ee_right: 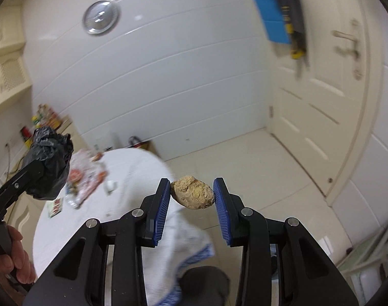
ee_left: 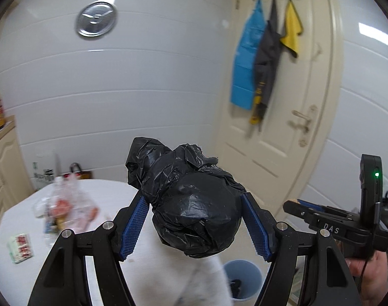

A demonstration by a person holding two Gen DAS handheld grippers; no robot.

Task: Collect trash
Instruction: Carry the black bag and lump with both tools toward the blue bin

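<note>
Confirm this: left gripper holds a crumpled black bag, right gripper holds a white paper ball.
Not quite. The left gripper does hold the crumpled black bag, but the right gripper holds a tan, lumpy wad, not a white ball, as the right wrist view shows.

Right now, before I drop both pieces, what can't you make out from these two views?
- Blue bin, left wrist view: mostly hidden behind the black bag wad and left gripper; contents unclear.
- Table litter: motion-blurred, items unreadable.
- Right wrist view: bin not identifiable below the right gripper holding the tan lump.
</note>
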